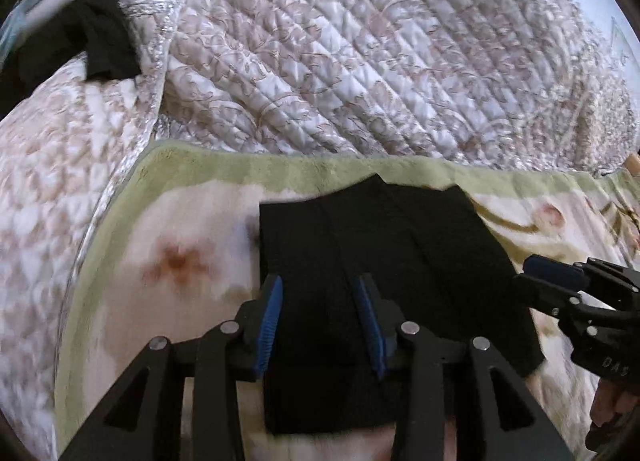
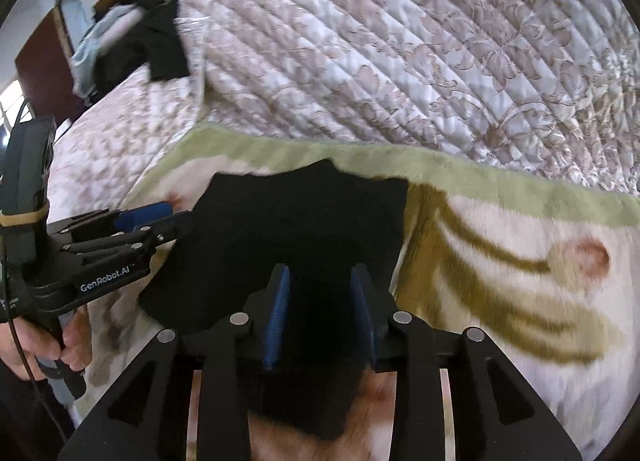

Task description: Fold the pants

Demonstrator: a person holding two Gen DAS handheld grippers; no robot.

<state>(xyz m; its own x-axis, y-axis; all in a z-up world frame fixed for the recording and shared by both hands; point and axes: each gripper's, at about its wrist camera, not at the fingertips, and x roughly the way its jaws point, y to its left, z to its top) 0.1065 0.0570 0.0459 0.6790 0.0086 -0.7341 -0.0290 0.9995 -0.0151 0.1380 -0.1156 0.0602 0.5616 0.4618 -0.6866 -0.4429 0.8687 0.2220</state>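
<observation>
The black pants (image 1: 372, 245) lie folded into a compact rectangle on a cream floral blanket (image 1: 168, 261); they also show in the right wrist view (image 2: 304, 221). My left gripper (image 1: 318, 289) is open, its blue pads wide apart over the near left part of the pants, holding nothing. My right gripper (image 2: 320, 281) is open over the near right part of the pants, empty. The right gripper shows in the left wrist view (image 1: 560, 281) at the pants' right edge. The left gripper shows in the right wrist view (image 2: 160, 217) at their left edge.
The blanket has a green border (image 2: 480, 177) and lies on a quilted beige floral bedspread (image 1: 360, 61). A pile of dark and light clothes (image 2: 136, 41) sits at the far left of the bed. A dark wooden door (image 2: 40, 73) stands beyond.
</observation>
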